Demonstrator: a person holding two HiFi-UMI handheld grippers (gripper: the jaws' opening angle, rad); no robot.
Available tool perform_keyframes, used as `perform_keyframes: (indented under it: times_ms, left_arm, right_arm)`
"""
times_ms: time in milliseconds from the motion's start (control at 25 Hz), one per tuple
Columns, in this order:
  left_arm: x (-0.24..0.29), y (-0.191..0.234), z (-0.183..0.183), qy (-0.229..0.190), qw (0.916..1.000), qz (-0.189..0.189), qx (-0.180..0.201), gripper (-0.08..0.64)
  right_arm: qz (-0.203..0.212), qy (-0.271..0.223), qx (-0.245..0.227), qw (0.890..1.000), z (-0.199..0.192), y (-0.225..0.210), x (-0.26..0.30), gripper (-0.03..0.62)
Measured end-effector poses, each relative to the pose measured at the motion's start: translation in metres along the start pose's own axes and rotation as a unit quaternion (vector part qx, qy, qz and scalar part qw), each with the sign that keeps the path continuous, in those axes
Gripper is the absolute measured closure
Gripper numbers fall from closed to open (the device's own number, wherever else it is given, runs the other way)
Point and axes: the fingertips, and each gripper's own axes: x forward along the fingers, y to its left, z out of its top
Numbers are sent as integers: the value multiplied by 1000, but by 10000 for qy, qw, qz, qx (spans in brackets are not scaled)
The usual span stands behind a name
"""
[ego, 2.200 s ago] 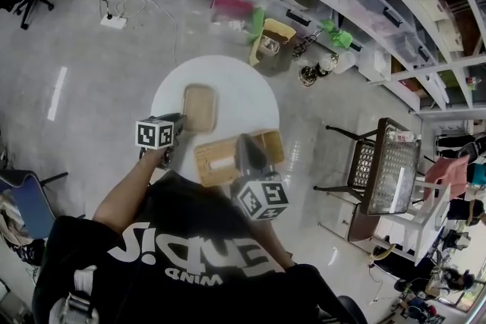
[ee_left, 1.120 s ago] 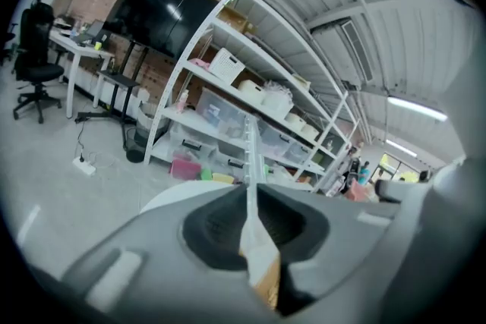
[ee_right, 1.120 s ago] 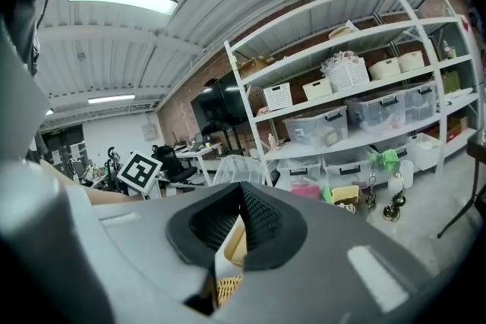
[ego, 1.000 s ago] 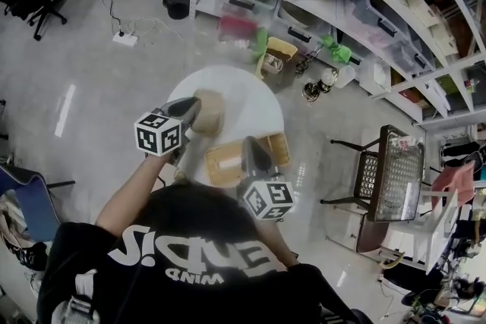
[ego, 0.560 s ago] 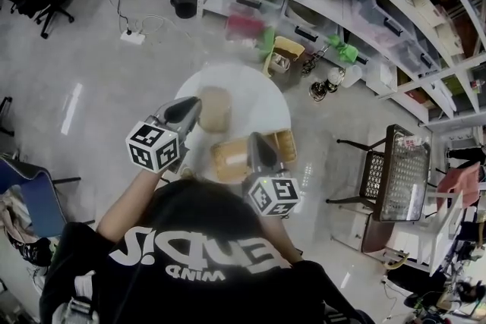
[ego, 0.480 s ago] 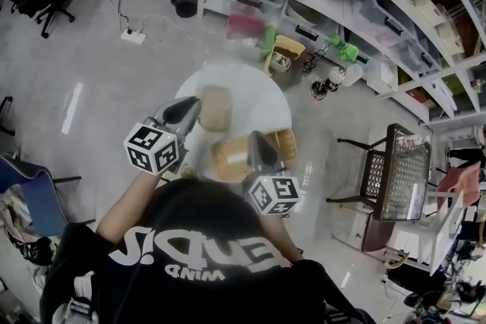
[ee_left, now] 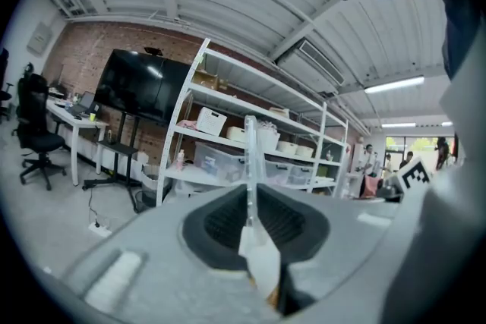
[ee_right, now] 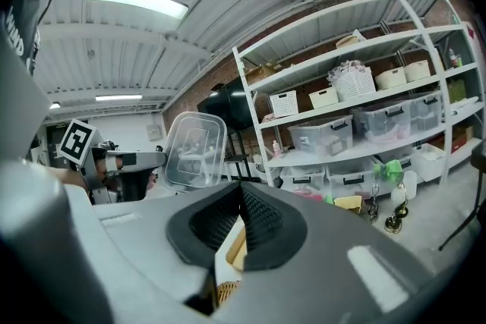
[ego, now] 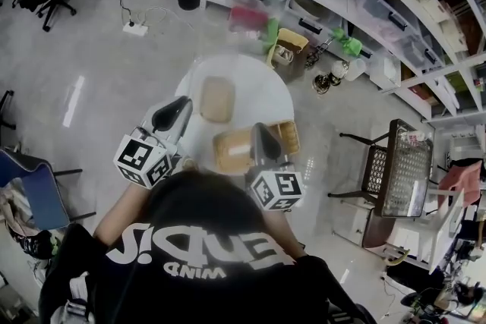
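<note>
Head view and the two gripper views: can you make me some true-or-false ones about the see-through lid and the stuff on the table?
1. The left gripper pinches a clear lid between its fingers. True.
2. The table is square. False: it is round and white.
3. The right gripper is right over a wicker basket. True.
4. The tan tray lies on the floor. False: it lies on the table, just past the basket.
5. The shelves hold bins and boxes. True.
</note>
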Motion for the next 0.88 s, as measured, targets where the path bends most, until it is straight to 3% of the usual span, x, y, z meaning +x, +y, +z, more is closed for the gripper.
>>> perform_keyframes:
  times_ms: [560,880]
  left_arm:
    - [-27,21,-22,-98,9990,375,217,522]
    - [-21,33,-34,-44,9981,604,57,522]
  right_arm:
    - [-58,-122,-20,9999,-1,-2,-4,592]
    - [-121,-115,-62,9998,0,-12,-5,592]
